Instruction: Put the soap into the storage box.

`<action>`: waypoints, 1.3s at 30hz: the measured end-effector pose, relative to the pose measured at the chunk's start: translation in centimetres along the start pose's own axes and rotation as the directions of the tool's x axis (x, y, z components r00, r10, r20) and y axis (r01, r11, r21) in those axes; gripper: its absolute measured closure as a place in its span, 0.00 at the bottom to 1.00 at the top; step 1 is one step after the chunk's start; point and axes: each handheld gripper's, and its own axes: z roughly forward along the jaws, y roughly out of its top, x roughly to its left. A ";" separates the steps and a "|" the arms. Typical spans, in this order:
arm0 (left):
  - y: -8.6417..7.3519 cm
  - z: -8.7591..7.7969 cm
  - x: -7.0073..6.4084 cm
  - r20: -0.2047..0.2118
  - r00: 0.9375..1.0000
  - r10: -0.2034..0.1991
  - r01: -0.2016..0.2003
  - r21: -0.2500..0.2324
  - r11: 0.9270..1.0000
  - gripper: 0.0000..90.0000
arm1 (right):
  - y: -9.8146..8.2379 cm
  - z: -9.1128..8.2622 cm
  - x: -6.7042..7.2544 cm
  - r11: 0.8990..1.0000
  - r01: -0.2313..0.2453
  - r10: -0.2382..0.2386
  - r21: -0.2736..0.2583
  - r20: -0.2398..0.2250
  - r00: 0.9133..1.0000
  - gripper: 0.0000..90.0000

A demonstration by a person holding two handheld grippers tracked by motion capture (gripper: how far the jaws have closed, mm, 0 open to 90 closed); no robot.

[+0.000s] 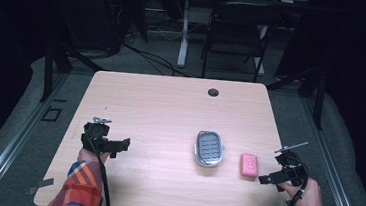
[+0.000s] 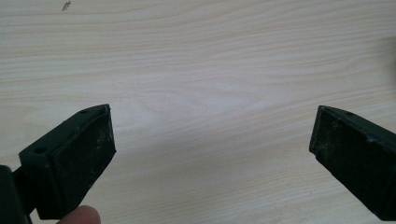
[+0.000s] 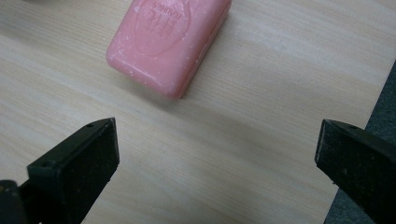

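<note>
1. High view: the soap [image 1: 249, 165] is lying flat on the worktop [image 1: 170, 112], just right of the dish [image 1: 209, 148] and apart from it, towards the near right part of the worktop.
2. The right claw [image 1: 267, 179] is sitting just right of the soap with its jaws standing wide apart and nothing between them; in the right gripper view the soap [image 3: 169, 42] is lying ahead of that claw [image 3: 215, 154] and a little to its left, not yet between the jaws.
3. The left claw [image 1: 123, 144] is resting over bare wood on the left side, well apart from both things; in the left gripper view its jaws [image 2: 210, 149] are also standing wide apart and empty.
4. I am judging the soap to be light and stiff, with smooth rounded faces that look likely to slide under hard pads. Its long flat sides are looking like the best place to grip, squarely at the middle, with modest pressure so it is not squirting out.
5. The worktop's right edge is showing close beside the right claw, so there is little room that way.
6. Between soap and dish the path is looking open, and the dish, with its ribbed grey floor, is sitting empty.
</note>
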 end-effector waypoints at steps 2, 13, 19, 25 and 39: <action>0.0 0.0 -0.1 0.003 1.000 0.005 -0.005 0.002 1.000 0.00 | 0.1 0.0 0.2 1.000 -0.003 0.003 0.001 0.003 1.000 0.00; 0.0 0.0 0.0 0.004 1.000 0.007 -0.007 0.001 1.000 0.00 | 0.8 -0.2 0.9 0.999 -0.033 0.033 -0.028 -0.013 0.999 0.00; 0.1 0.0 -0.2 0.010 1.000 0.012 -0.012 -0.002 1.000 0.00 | 1.4 -0.2 1.3 0.996 -0.064 0.064 -0.055 -0.001 0.998 0.00; 0.1 0.0 -0.2 0.016 1.000 0.013 -0.013 -0.010 1.000 0.00 | 1.8 0.0 1.6 0.998 -0.051 0.051 -0.035 -0.003 0.999 0.00; 0.1 0.1 -0.5 0.024 0.999 0.021 -0.021 -0.004 1.000 0.00 | 4.3 1.7 2.9 1.000 -0.013 0.013 -0.015 0.003 1.000 0.00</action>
